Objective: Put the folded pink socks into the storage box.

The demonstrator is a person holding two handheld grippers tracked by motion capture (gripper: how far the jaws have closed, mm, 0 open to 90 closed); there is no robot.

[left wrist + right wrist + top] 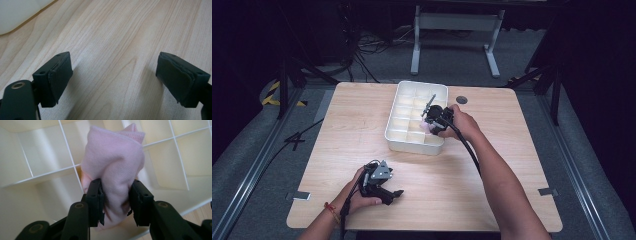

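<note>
While your left gripper (396,194) rests wide open on the pale wooden table (362,125), your right gripper (115,202) squeezes a soft pink cloth (115,167) over the white plastic divided tray (404,137); dark grey floor (242,150) surrounds you.

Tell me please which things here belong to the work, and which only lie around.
In use:
- right hand-held gripper, closed on the pink cloth
- white divided tray

Idle or background:
- left hand-held gripper, open over the table
- metal stand
- floor cables

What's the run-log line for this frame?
right gripper: shut on pink cloth, over white divided tray | left gripper: open, empty, low over wooden table
</note>
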